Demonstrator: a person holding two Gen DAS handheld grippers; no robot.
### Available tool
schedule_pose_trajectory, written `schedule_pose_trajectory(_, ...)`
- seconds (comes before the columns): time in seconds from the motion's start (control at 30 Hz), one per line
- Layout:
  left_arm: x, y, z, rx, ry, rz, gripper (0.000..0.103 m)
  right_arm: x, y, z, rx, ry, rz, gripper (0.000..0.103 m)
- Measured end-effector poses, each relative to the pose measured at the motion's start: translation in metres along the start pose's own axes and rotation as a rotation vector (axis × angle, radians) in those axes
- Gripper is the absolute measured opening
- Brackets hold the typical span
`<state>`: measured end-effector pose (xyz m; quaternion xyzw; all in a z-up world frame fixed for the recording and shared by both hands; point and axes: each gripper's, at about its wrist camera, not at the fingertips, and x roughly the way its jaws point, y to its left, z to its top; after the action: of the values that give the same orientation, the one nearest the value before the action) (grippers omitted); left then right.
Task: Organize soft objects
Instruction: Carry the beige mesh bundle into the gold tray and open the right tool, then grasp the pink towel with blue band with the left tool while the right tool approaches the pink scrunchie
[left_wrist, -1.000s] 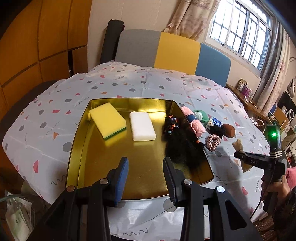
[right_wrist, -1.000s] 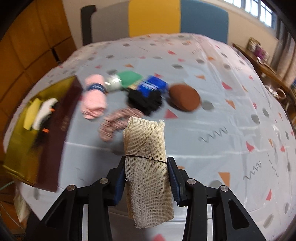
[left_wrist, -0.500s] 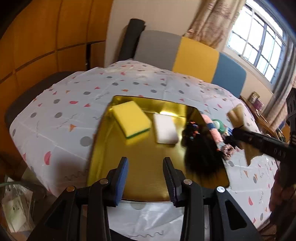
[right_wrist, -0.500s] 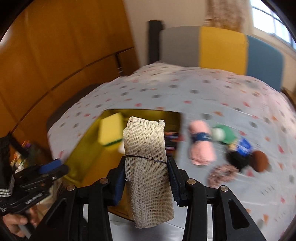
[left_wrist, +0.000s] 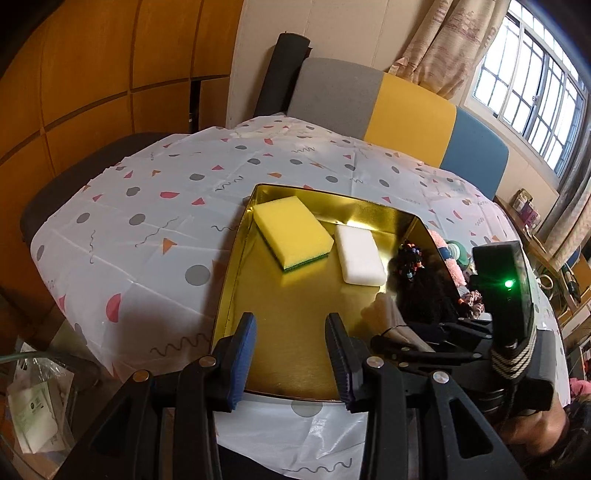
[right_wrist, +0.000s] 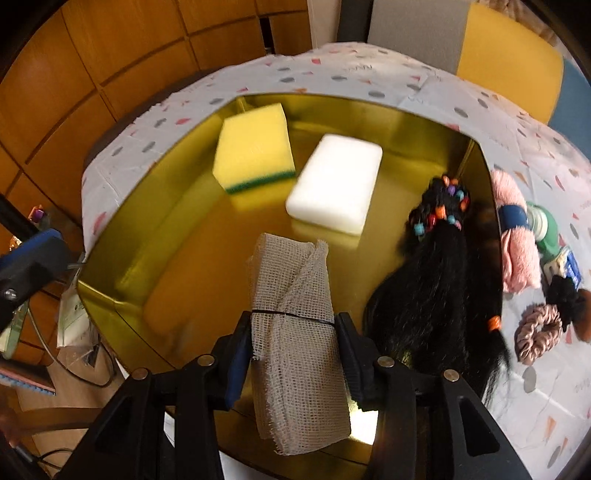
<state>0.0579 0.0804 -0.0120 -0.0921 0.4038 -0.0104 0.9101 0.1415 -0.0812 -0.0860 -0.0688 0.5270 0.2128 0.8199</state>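
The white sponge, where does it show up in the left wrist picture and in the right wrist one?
Left wrist view: white sponge lies right of centre, in the gold tray.
Right wrist view: white sponge lies just above centre, beyond the gauze roll.
Shared landmark: the yellow sponge, immediately to its left in both.

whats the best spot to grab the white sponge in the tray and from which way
Grip the white sponge across its two long sides, coming straight down from above. It lies flat on the gold tray, a low rounded block. There is open floor on both long sides, though the yellow sponge sits close on one.
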Motion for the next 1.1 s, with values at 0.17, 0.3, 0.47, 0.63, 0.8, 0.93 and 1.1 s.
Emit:
schedule_pose_trajectory(0.17,-0.001,-0.006,0.0,0.017,0.0,-0.001,0.038,-0.002,-0.007,-0.003,0.025,-0.013,0.018,0.052)
schedule_pose_trajectory(0.3,-0.002,-0.01,0.0,0.03,0.0,-0.004,0.038,-0.022,-0.01,-0.005,0.038,-0.07,0.051,0.061)
schedule_pose_trajectory(0.47,-0.004,-0.018,-0.001,0.053,-0.001,-0.004,0.038,-0.046,-0.014,-0.008,0.056,-0.141,0.059,0.062)
schedule_pose_trajectory(0.63,-0.005,-0.028,-0.001,0.079,0.0,-0.009,0.038,-0.071,-0.029,-0.011,0.087,-0.202,0.044,0.062)
schedule_pose_trajectory(0.8,-0.006,-0.039,-0.003,0.109,0.001,-0.012,0.038,-0.087,-0.044,-0.016,0.122,-0.253,0.028,0.062)
schedule_pose_trajectory(0.93,-0.008,-0.047,-0.002,0.137,-0.002,-0.018,0.038,-0.1,-0.061,-0.022,0.151,-0.28,0.0,0.064)
schedule_pose_trajectory(1.1,-0.007,-0.063,0.0,0.184,0.001,-0.033,0.038,-0.117,-0.091,-0.035,0.194,-0.307,-0.048,0.066)
